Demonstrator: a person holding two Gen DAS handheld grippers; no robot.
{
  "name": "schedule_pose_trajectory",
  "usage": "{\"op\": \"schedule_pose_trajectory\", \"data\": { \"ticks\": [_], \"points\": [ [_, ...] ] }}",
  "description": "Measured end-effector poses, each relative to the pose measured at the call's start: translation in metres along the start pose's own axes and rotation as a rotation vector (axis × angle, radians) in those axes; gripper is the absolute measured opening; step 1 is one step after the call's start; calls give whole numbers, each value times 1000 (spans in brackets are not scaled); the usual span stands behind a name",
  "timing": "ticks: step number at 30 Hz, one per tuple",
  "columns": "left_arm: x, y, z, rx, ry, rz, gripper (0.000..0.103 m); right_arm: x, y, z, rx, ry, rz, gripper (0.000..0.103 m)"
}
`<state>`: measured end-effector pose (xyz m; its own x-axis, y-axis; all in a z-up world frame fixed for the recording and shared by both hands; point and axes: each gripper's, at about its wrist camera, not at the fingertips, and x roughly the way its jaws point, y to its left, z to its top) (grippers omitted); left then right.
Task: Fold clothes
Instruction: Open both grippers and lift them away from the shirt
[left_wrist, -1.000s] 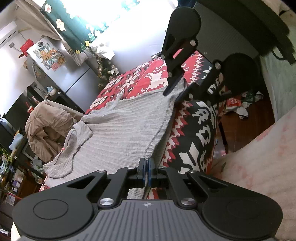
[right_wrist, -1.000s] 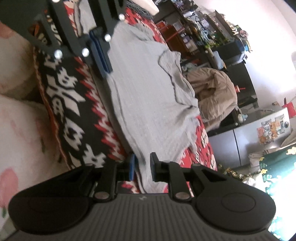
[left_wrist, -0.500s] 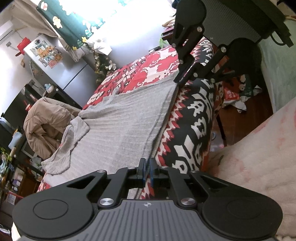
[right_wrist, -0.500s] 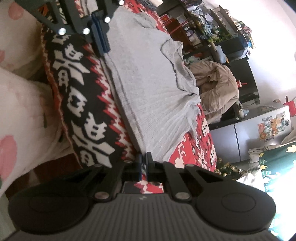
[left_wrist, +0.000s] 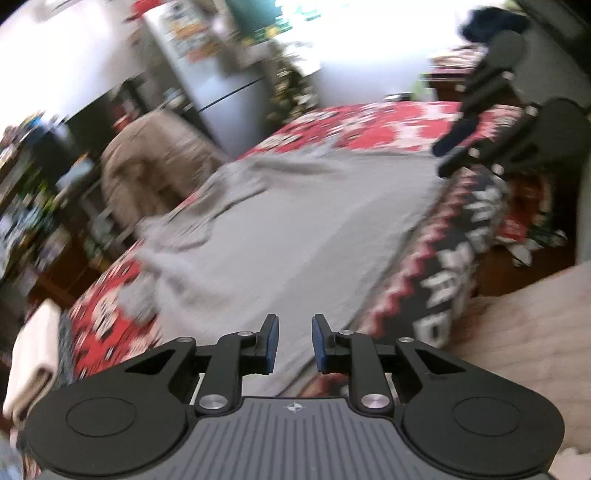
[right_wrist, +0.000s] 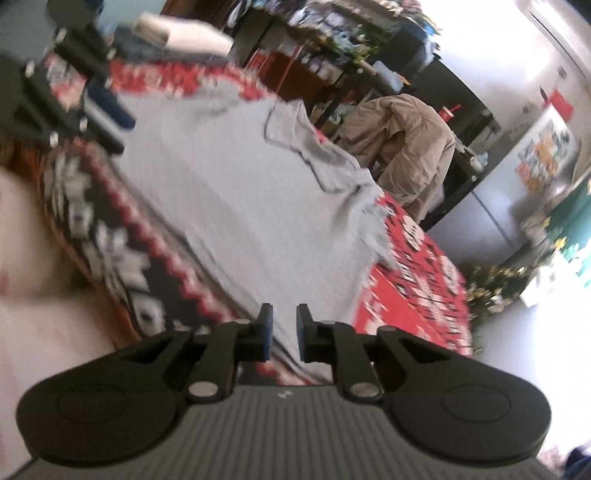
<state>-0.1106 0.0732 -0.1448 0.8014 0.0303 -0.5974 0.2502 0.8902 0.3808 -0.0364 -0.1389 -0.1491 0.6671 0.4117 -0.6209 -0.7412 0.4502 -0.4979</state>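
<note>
A grey ribbed garment (left_wrist: 314, 229) lies spread flat on a red, white and black patterned blanket (left_wrist: 454, 243); its sleeves are bunched at the far end. My left gripper (left_wrist: 293, 343) hovers over the near hem, its jaws opening, and the blue pads press on nothing. In the right wrist view the same garment (right_wrist: 240, 192) fills the middle. My right gripper (right_wrist: 282, 332) hangs over its near corner, jaws opening too, with no cloth pinched. Each gripper shows in the other's view: the right gripper (left_wrist: 448, 153) at the garment's far corner, the left gripper (right_wrist: 110, 118) at the upper left.
A beige coat (right_wrist: 406, 147) hangs over a chair beyond the blanket. A grey fridge (left_wrist: 221, 85) and cluttered shelves (right_wrist: 332, 44) stand behind. A folded white towel (left_wrist: 33, 354) lies at the left edge. Pale fluffy fabric (left_wrist: 524, 332) fills the near right.
Both grippers, shut on the garment's hem half a second ago, have let go and stand apart from it. Both have rolled and lifted, and the views are blurred by motion.
</note>
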Motion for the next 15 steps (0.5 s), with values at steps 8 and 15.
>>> {"op": "schedule_pose_trajectory", "data": {
  "ticks": [8,15],
  "points": [
    [0,43,-31,-217,75,38,21,30,4,24,195,-4,82,21],
    [-15,52,-48,-328,85,34,21,28,-5,6,273,29,109,25]
  ]
}}
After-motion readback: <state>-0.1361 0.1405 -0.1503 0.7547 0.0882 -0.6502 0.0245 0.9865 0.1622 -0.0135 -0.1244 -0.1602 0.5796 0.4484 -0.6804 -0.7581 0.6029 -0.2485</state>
